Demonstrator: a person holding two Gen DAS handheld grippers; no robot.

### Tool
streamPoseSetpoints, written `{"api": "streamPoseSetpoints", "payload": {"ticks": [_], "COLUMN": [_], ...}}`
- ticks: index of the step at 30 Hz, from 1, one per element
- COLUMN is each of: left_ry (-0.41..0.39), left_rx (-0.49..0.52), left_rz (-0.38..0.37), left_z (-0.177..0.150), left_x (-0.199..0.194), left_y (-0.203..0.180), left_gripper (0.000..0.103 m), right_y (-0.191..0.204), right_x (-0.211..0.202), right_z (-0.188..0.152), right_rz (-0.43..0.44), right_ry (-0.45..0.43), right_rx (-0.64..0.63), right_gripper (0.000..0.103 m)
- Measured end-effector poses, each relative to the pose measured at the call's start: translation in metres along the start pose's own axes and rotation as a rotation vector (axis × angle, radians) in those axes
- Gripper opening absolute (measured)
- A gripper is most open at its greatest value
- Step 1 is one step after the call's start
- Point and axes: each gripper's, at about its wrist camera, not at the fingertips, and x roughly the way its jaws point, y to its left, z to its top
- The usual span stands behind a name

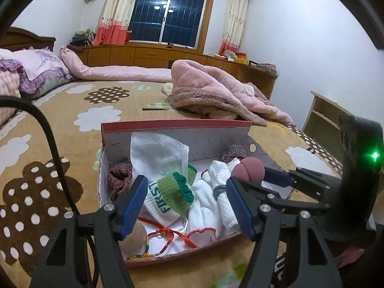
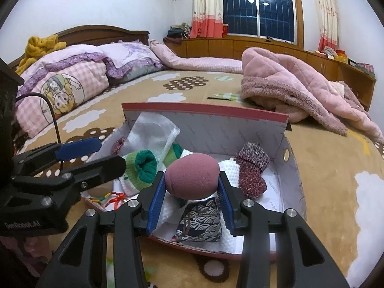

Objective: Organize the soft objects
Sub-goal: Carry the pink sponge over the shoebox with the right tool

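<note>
An open cardboard box (image 1: 176, 126) (image 2: 204, 110) sits on the bed. It holds a green-cuffed white sock (image 1: 172, 192) (image 2: 141, 165), white socks (image 1: 206, 206), maroon knit socks (image 2: 252, 170) (image 1: 118, 177), a patterned dark pouch (image 2: 200, 220) and red cords (image 1: 172, 235). My right gripper (image 2: 192, 187) is shut on a mauve egg-shaped sponge (image 2: 193, 176) (image 1: 248, 169) and holds it above the box. My left gripper (image 1: 184, 204) is open and empty over the box's near left side. It shows at the left in the right wrist view (image 2: 96, 153).
A pink fleece jacket (image 1: 216, 93) (image 2: 300, 88) lies on the bed beyond the box. Pillows and a quilt (image 2: 72, 76) are at the headboard. A wooden cabinet (image 1: 156, 52) runs under the window. A small shelf (image 1: 324, 120) stands to the right of the bed.
</note>
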Motion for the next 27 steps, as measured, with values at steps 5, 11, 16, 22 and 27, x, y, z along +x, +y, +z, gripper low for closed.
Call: {"api": "streamPoseSetpoints", "payload": {"ticks": [5,11,16,22,27], "left_ry": [0.026,0.087,0.16,0.169,0.149], "left_rx": [-0.017,-0.04,-0.06,-0.042,-0.037], "left_rz": [0.008,0.042,0.059,0.099,0.115], "left_z": [0.001,-0.002,-0.008,-0.012,-0.016], "left_x": [0.01,0.028,0.046,0.054,0.054], "left_y": [0.004,0.015,0.021,0.023,0.022], "left_gripper": [0.071,0.071,0.07,0.068,0.067], "right_y": [0.003,0.0,0.001,0.001,0.006], "right_x": [0.012,0.043,0.057,0.071,0.079], "right_z": [0.005,0.008,0.011,0.013,0.016], "right_rz": [-0.012,0.002,0.015,0.022,0.01], "right_ry": [0.035,0.142,0.212,0.28,0.32], "right_rx": [-0.032,-0.058,-0.087,-0.12,-0.177], "right_gripper": [0.043,0.044,0.044,0.044,0.044]}}
